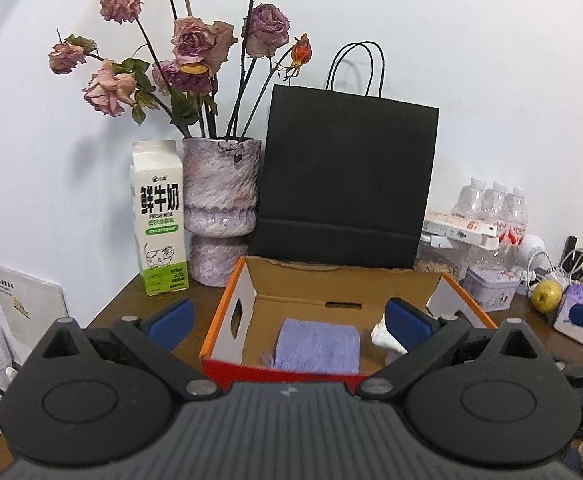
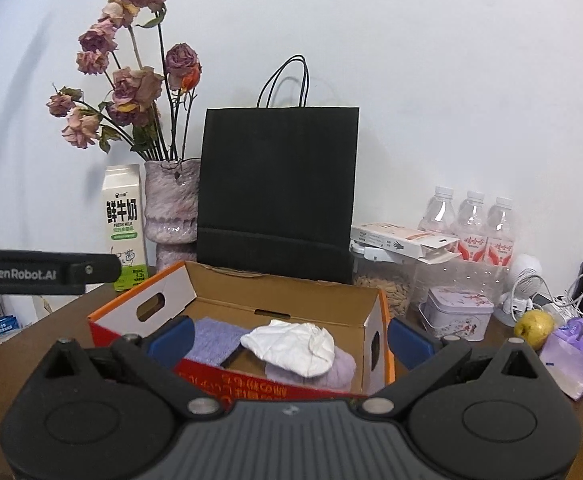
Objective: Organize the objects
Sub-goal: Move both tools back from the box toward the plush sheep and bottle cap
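An open cardboard box (image 1: 235,292) with orange and red sides stands on the brown table; it also shows in the right wrist view (image 2: 375,316). Inside lie a folded purple cloth (image 1: 317,346) (image 2: 215,338), a crumpled white cloth (image 2: 295,346) (image 1: 383,338) and a pale lilac cloth (image 2: 339,370) under it. My left gripper (image 1: 289,322) is open and empty, in front of and above the box. My right gripper (image 2: 289,338) is open and empty, in front of the box.
Behind the box stand a black paper bag (image 1: 343,184), a vase of dried roses (image 1: 221,208) and a milk carton (image 1: 159,216). To the right are water bottles (image 2: 467,224), a lilac tin (image 2: 457,314), a yellow-green fruit (image 2: 533,328), a purple bag (image 2: 575,354) and cables.
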### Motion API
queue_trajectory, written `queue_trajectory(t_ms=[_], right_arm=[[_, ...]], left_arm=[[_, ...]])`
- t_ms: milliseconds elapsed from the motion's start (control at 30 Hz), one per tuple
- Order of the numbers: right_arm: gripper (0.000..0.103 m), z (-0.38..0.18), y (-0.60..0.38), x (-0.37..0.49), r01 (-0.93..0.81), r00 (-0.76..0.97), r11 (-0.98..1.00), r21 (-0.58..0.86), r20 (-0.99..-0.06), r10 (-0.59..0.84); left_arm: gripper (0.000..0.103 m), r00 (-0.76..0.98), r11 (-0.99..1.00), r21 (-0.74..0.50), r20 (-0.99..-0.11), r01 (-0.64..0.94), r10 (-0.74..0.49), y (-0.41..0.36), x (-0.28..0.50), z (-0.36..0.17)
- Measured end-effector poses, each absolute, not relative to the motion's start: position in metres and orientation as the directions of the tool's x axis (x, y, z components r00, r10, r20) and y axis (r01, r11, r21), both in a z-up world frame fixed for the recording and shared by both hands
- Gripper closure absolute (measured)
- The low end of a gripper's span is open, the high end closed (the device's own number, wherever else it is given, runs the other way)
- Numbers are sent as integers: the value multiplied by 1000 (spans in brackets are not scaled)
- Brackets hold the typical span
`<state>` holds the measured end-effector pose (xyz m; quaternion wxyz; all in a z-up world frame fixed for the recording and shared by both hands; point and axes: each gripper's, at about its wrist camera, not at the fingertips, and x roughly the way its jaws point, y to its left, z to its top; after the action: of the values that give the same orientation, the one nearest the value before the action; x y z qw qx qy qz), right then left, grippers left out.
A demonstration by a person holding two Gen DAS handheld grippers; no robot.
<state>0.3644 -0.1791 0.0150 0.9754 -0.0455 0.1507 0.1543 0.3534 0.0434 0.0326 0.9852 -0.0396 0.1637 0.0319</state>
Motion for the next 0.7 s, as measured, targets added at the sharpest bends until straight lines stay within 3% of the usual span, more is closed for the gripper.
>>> queue_trajectory(t_ms=[700], right_arm=[[0, -15, -203, 282, -320, 899, 946, -55, -332, 285]], left_arm=[[0, 945, 999, -24, -325, -26, 17, 35, 285, 2]])
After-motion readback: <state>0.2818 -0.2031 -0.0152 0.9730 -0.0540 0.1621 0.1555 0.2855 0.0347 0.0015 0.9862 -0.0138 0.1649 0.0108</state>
